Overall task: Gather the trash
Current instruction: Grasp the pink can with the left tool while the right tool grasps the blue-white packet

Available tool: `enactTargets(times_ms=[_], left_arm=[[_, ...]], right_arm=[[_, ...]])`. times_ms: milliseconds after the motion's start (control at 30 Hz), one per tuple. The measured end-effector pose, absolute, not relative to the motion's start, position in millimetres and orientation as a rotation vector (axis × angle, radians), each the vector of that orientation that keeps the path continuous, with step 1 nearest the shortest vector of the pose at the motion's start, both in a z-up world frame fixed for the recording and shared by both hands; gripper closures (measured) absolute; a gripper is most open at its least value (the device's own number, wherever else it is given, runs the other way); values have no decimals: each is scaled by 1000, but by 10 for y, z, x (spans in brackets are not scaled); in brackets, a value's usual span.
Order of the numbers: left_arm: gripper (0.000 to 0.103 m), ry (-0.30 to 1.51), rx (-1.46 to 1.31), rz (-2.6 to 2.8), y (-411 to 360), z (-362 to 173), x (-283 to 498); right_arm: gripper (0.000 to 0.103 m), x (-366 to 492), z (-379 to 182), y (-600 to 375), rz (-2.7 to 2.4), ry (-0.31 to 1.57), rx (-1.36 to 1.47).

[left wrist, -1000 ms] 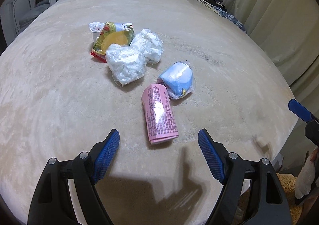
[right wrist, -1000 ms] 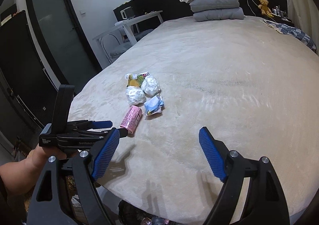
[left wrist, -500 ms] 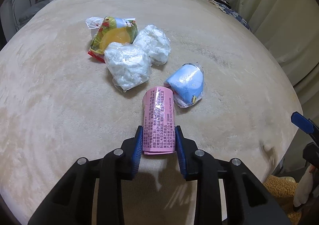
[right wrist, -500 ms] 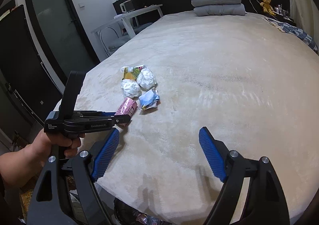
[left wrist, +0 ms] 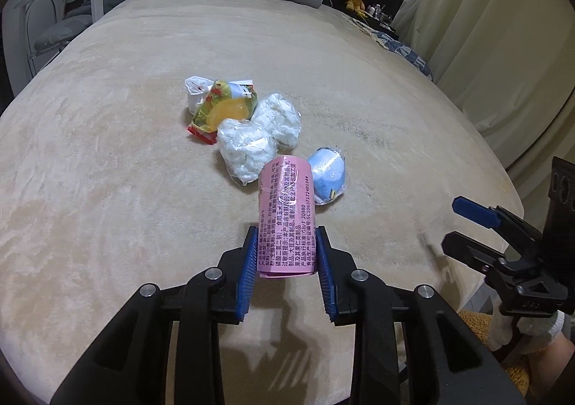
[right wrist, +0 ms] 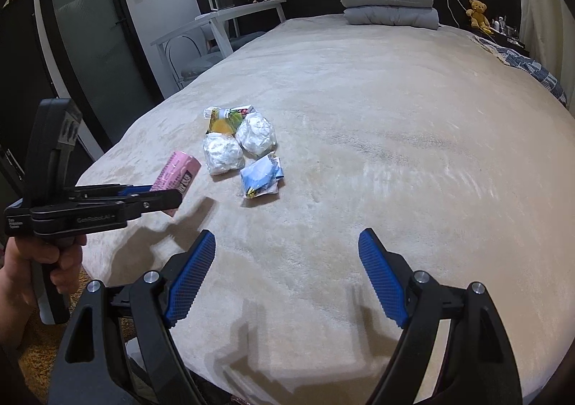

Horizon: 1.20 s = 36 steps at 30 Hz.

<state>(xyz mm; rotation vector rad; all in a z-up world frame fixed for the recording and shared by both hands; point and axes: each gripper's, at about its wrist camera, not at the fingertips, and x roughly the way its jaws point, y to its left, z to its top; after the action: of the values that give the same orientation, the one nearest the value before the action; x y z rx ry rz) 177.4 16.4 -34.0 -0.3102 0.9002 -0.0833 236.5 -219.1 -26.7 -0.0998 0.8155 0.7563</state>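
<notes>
My left gripper (left wrist: 286, 254) is shut on a pink printed wrapper (left wrist: 286, 214) and holds it lifted above the beige bed (left wrist: 107, 189); the wrapper (right wrist: 176, 175) also shows in the right wrist view, raised off the bed. On the bed lie two white crumpled bags (left wrist: 248, 150), a blue-and-white packet (left wrist: 329, 176) and a yellow-green snack bag (left wrist: 222, 110). My right gripper (right wrist: 287, 275) is open and empty over the bed's near edge, to the right of the pile (right wrist: 244, 146).
Folded grey blankets with a pillow (right wrist: 390, 6) lie at the head of the bed. A white table and chair (right wrist: 219, 27) stand at the left. A teddy bear (right wrist: 478, 11) and curtains (left wrist: 503, 45) are at the right. Bed edge is close below.
My left gripper closed on the pink wrapper and has lifted it off the bed, pulling back. The right gripper stayed open and shifted a little.
</notes>
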Motion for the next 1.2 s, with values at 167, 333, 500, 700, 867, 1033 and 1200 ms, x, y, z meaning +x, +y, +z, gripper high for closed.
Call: enactTargets(times_ms=[167, 333, 500, 700, 867, 1033, 1200], left_arm=[[74, 869, -325, -88, 240, -224, 1646], [74, 846, -315, -84, 256, -132, 1558], [74, 833, -323, -89, 334, -99, 1475], [74, 833, -341, -90, 409, -94, 1419], [74, 833, -336, -98, 430, -93, 1401], [74, 831, -338, -94, 447, -102, 1401], [74, 831, -333, -89, 454, -115, 1403]], right_arm=[[22, 2454, -343, -1910, 743, 829, -138], [22, 2561, -432, -1630, 737, 827, -179], [22, 2701, -556, -1393, 728, 848, -203], [22, 2897, -692, -1151, 714, 858, -230], [22, 2988, -766, -1032, 712, 862, -250], [53, 3032, -788, -963, 709, 863, -290], [54, 3020, -780, -960, 698, 852, -303]])
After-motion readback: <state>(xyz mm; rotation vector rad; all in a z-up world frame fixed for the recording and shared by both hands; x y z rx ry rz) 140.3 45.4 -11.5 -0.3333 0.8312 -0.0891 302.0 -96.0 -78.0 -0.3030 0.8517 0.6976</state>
